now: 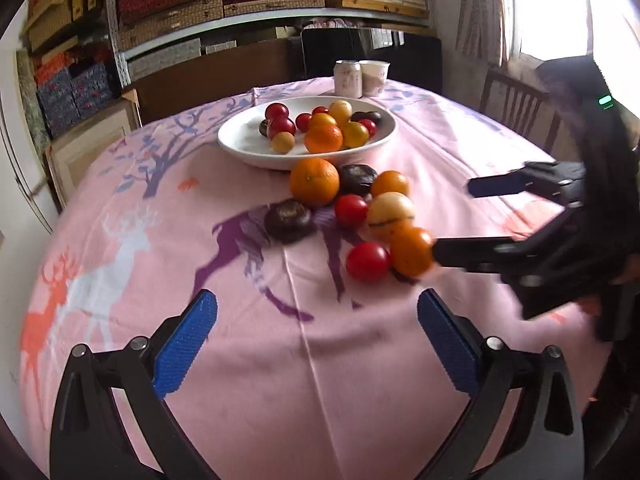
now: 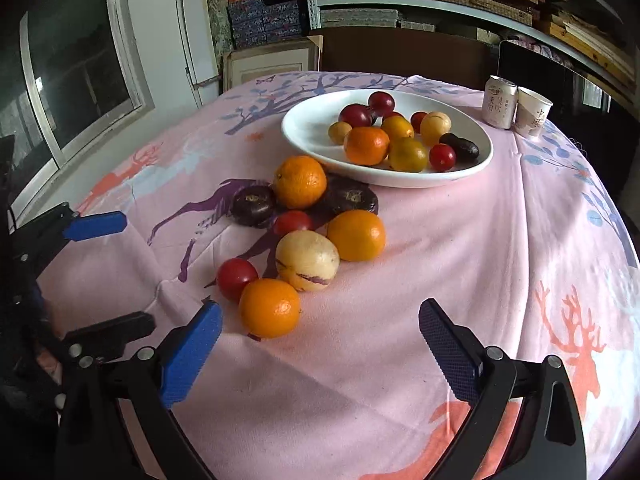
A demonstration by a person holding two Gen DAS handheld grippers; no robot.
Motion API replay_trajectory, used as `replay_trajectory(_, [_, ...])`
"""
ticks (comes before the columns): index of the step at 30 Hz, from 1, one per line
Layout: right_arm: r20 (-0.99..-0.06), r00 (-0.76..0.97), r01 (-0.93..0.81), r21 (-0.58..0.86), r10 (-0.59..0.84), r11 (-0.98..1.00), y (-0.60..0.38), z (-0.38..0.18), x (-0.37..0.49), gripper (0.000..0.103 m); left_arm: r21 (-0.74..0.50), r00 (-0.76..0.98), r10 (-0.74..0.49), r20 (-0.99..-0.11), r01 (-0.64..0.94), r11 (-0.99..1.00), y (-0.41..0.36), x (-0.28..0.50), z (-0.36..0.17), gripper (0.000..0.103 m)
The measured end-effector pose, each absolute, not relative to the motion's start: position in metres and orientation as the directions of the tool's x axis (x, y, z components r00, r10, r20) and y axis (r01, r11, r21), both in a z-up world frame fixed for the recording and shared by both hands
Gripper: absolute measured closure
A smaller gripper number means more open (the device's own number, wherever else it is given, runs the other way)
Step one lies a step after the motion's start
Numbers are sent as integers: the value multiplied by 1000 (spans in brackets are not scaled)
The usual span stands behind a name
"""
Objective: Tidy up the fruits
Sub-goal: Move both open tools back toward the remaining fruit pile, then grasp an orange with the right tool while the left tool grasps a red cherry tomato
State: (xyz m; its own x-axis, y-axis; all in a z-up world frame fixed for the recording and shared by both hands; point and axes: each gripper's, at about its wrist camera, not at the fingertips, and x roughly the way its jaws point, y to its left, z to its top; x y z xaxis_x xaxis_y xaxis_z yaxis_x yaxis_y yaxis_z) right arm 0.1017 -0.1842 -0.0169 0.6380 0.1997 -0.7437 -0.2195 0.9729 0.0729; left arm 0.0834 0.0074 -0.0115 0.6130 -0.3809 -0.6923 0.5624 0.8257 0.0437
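Observation:
A white bowl (image 1: 240,142) (image 2: 304,136) holds several small fruits: oranges, red tomatoes, yellow and dark ones. In front of it on the pink cloth lies a loose cluster: a big orange (image 1: 314,181) (image 2: 300,182), two dark purple fruits (image 1: 289,219) (image 2: 253,205), red tomatoes (image 1: 367,261) (image 2: 236,277), a pale yellow melon (image 1: 390,210) (image 2: 307,260) and smaller oranges (image 1: 411,251) (image 2: 269,308). My left gripper (image 1: 318,332) is open and empty, short of the cluster. My right gripper (image 2: 320,336) (image 1: 452,220) is open and empty, with the nearest orange just ahead of its left finger.
A drink can (image 1: 348,78) (image 2: 500,101) and a paper cup (image 1: 374,77) (image 2: 532,117) stand behind the bowl. Shelves of boxes line the far wall. A wooden chair (image 1: 516,100) stands at the table's right side. The left gripper shows at the left edge of the right wrist view (image 2: 104,272).

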Motion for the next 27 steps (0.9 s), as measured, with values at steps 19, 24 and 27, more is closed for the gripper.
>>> replay_trajectory(19, [-708,661,-170,181,249,969,-208,-9,90,65,199,601,-281,-748,607,769,-32,108,-26,4])
replay_trajectory(24, [-588,790,-82,183,176,980,-254,-3,83,63,199,615,-267,-742,581,789,-53,128,-32,5])
replay_trajectory(27, [-569,772,-95,336,283,937,-279,-7,90,63,162,534,-284,-796,640,751,-64,136,-43,6])
